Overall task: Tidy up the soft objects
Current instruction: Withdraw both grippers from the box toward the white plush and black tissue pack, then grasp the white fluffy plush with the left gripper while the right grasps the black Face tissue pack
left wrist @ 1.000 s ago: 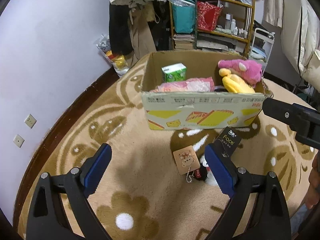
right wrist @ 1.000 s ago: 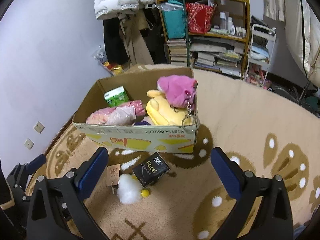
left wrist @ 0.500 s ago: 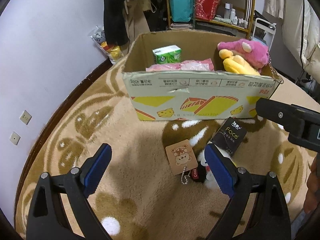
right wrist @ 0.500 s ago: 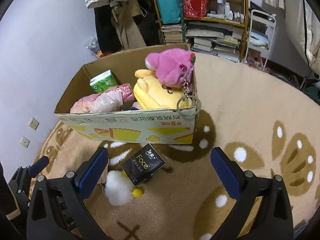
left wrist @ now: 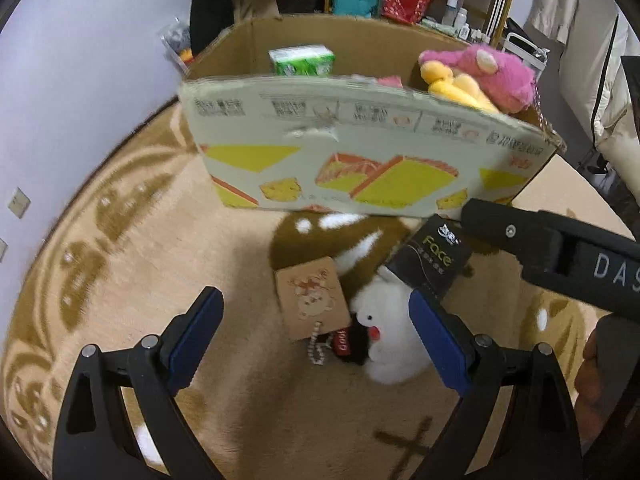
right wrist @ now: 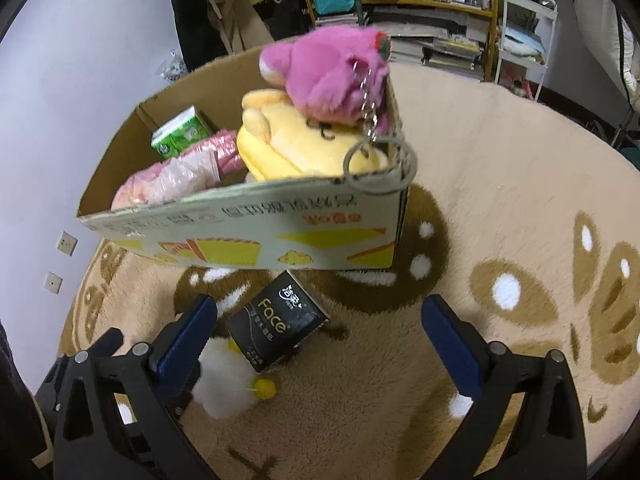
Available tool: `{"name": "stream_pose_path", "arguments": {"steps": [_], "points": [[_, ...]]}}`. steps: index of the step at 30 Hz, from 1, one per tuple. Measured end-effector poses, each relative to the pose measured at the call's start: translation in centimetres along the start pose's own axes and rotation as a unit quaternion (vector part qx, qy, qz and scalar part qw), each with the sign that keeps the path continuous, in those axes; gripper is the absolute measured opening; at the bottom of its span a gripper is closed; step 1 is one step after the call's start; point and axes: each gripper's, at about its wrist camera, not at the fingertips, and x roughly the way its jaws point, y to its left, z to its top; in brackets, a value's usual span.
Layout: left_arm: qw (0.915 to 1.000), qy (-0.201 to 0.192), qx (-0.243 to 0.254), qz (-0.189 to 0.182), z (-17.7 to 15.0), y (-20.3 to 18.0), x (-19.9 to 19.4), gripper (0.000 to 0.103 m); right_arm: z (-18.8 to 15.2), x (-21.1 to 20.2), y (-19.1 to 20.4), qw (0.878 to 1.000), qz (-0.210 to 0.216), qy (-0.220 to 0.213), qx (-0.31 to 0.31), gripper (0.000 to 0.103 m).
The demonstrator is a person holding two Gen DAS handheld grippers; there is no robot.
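- Beige rug (right wrist: 500,208) with brown motifs is lying under everything; lilac wall left, cluttered shelves (right wrist: 436,8) behind.
- Black pack (right wrist: 278,326) is reading "Face"; it is touching the white plush (left wrist: 390,334) in front of the cardboard box (left wrist: 360,160).
- My left gripper (left wrist: 316,340) and right gripper (right wrist: 320,344) are hovering low, jaws apart, holding nothing.

A beige rug (right wrist: 500,208) with brown motifs is spread over the floor. On it, a cardboard box (right wrist: 256,236) is set at frame centre; just below it lie a black tissue pack (right wrist: 278,326), a white plush (left wrist: 394,334) and a brown card tag (left wrist: 314,298).
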Motion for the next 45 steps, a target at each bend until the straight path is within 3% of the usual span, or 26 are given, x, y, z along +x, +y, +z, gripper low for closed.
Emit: {"name": "stream_pose_path", "arguments": {"steps": [17,23,29,32,35,37,39,41,45], "points": [[0.9978,0.031,0.057,-0.016,-1.1,-3.0,2.1,0.093,0.0,1.3,-0.8,0.999,0.010,0.026,0.017,0.103],[0.9989,0.038,0.025,0.006,-1.6,-2.6,3.1,0.093,-0.1,1.7,-1.1,0.999,0.016,0.036,0.021,0.103],[0.9991,0.040,0.015,-0.005,-1.5,-2.0,3.4,0.086,-0.4,2.1,-0.7,0.999,0.018,0.029,0.011,0.103],[0.9993,0.029,0.024,-0.004,-1.1,-1.9,3.4,0.078,-0.5,2.7,-0.4,0.999,0.020,0.039,0.003,0.103],[0.9993,0.032,0.012,-0.014,-1.1,-1.5,3.5,0.051,-0.6,3.4,-0.2,0.999,0.016,0.045,0.002,0.103],[0.9993,0.030,0.004,-0.021,-1.1,-0.4,3.7,0.048,-0.7,3.6,-0.2,0.999,0.021,0.049,0.005,0.103],[0.9995,0.029,-0.004,-0.015,-0.9,0.5,3.7,0.029,-0.7,3.8,-0.2,0.998,0.022,0.052,0.003,0.103],[0.9995,0.029,-0.009,-0.011,-0.7,1.8,3.9,0.023,-0.8,4.0,0.0,0.998,0.023,0.055,0.000,0.103],[0.9993,0.031,-0.015,-0.016,-0.6,2.7,3.7,0.021,-1.1,4.8,0.9,0.998,0.021,0.063,-0.011,0.103]]}}
